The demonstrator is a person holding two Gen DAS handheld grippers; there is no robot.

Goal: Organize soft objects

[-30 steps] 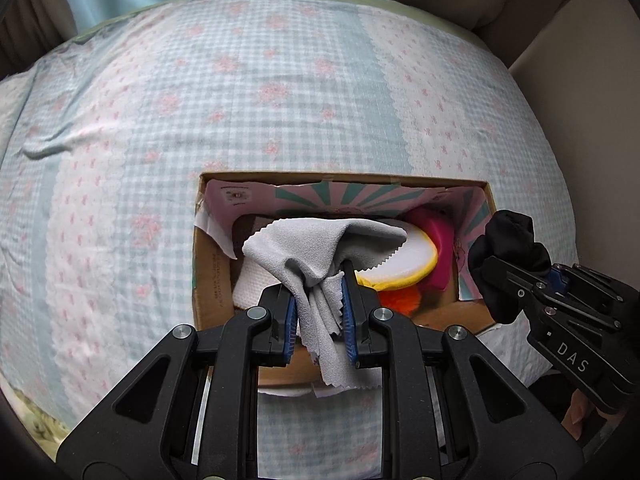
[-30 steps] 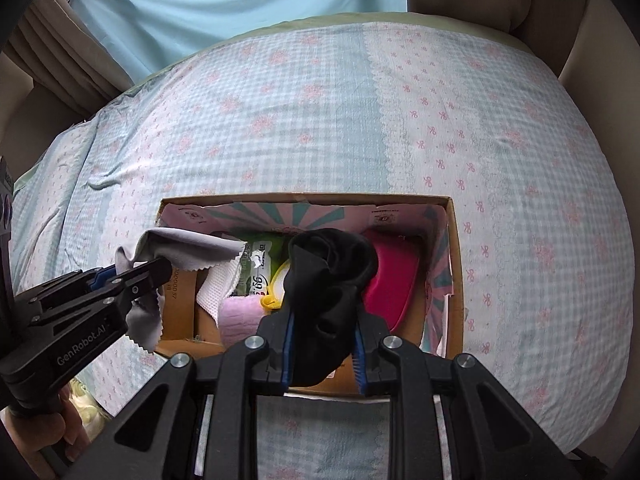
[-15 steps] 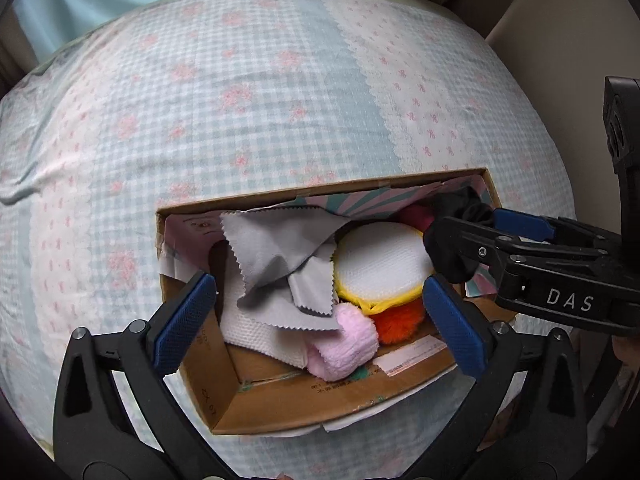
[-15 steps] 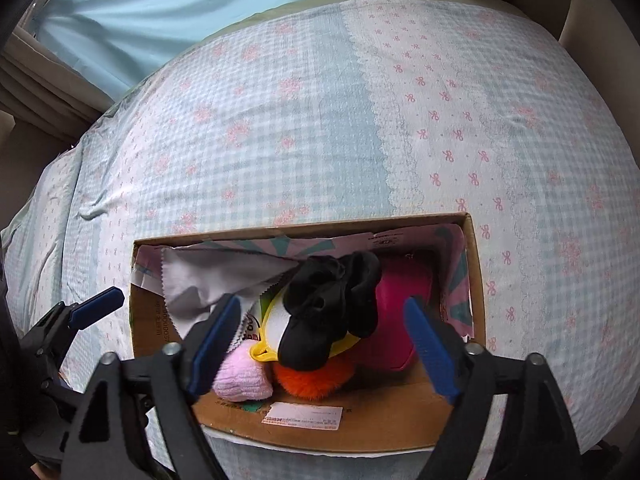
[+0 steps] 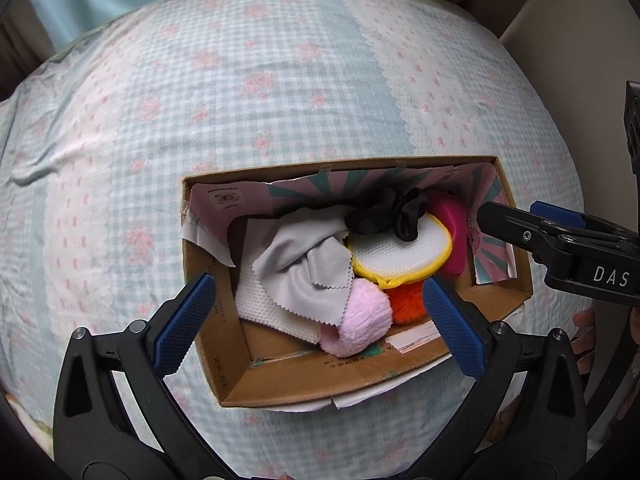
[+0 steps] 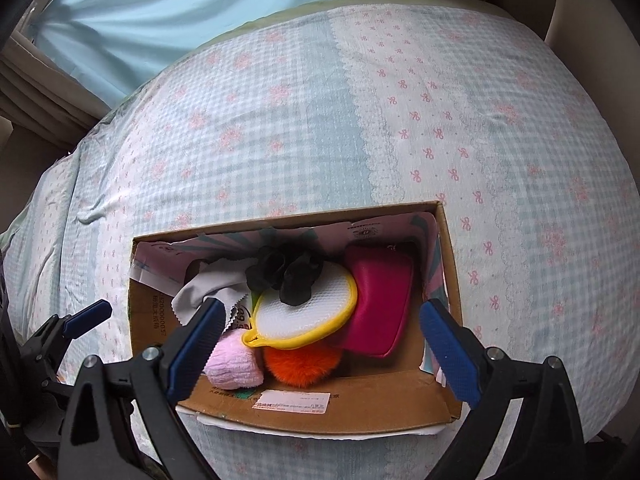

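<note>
Left gripper [image 5: 316,320] now wide, grey cloth [image 5: 304,268] released just ahead into cardboard box [image 5: 232,380]. Right gripper [image 6: 324,344] likewise spread (a second ago clamped), black scrunchie [image 6: 288,272] dropped onto yellow-rimmed pad [image 6: 304,312]. Both items stowed; bed [image 6: 280,120] beyond.

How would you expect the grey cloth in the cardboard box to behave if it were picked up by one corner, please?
The grey cloth lies crumpled in soft folds, so it would probably hang limp. It looks thin, so likely very light. Draped partly over the pink fluffy item, it should lift off without dragging it.
</note>
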